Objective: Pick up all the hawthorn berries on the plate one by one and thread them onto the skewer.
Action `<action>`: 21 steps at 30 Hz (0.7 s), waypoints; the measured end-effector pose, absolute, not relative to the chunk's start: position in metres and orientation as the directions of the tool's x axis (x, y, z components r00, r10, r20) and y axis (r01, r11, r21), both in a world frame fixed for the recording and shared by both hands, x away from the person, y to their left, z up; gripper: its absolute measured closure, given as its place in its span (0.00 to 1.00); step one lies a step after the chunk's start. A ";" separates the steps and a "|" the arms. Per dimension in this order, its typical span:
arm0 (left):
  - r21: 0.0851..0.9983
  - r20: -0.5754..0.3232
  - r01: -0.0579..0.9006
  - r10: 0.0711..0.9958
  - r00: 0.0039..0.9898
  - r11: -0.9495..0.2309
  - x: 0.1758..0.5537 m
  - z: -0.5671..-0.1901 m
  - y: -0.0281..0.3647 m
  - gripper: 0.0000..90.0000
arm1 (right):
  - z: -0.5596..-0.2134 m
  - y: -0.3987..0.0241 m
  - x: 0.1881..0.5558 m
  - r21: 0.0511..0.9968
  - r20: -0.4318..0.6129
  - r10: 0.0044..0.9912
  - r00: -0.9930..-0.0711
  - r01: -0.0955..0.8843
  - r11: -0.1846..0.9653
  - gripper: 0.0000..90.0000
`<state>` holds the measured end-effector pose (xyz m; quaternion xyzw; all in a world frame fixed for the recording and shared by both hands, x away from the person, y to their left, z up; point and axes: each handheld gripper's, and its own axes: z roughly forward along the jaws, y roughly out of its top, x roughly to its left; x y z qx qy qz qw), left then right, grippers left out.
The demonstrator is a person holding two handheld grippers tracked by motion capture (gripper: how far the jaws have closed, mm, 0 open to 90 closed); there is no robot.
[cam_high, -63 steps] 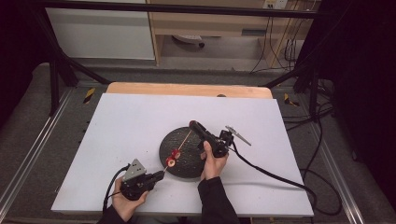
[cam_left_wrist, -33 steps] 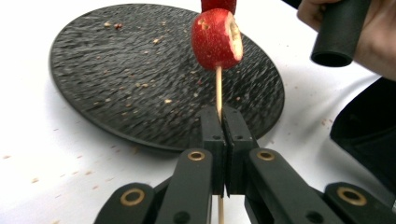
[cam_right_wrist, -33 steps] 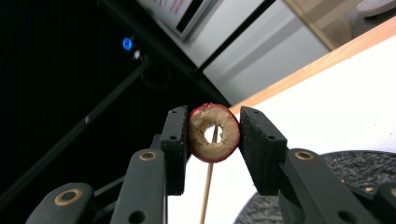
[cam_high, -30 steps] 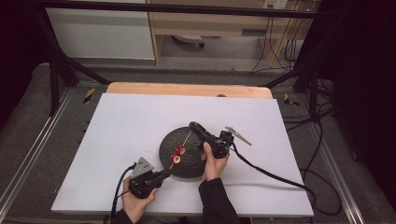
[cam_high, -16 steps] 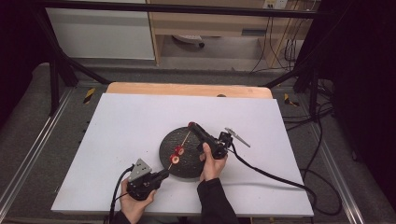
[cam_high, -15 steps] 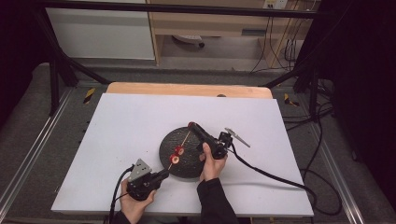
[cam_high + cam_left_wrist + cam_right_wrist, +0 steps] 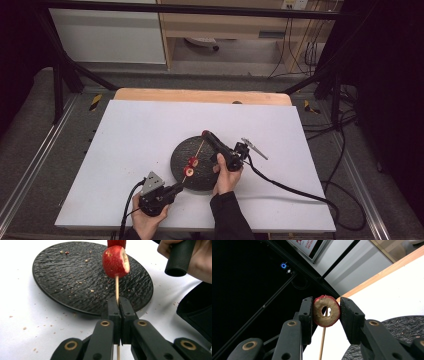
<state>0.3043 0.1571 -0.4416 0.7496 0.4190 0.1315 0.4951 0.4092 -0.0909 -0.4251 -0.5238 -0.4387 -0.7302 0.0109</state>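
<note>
Threading fruit: left tool is clamped on the skewer above the plate, near the tabletop's front edge. Right tool pinches a cored slice at the tip; next, push it down.

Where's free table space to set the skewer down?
Free: the white table left of the black plate, the strip behind it up to the wooden edge, and the right side beyond the cable. Crowded: the plate's near rim, where both grippers meet.

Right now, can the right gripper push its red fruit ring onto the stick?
Probably yes. The right gripper is shut on the fruit ring, the skewer tip sits at the ring's hole, and the left gripper clamps the skewer's other end. Nothing blocks it.
</note>
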 end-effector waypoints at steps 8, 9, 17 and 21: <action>0.851 -0.231 0.508 0.773 0.590 -0.133 0.303 -0.441 0.158 0.99 | -0.424 -0.092 0.413 0.629 0.773 0.444 -0.453 0.457 -0.629 0.72; 0.849 -0.231 0.511 0.777 0.586 -0.134 0.302 -0.442 0.157 0.99 | -0.425 -0.091 0.413 0.629 0.773 0.443 -0.454 0.455 -0.631 0.72; 0.834 -0.249 0.535 0.774 0.582 -0.134 0.305 -0.445 0.149 0.99 | -0.431 -0.089 0.411 0.618 0.782 0.432 -0.449 0.472 -0.628 0.72; 0.843 -0.251 0.526 0.777 0.577 -0.118 0.306 -0.440 0.149 0.99 | -0.427 -0.090 0.409 0.620 0.780 0.431 -0.453 0.472 -0.627 0.72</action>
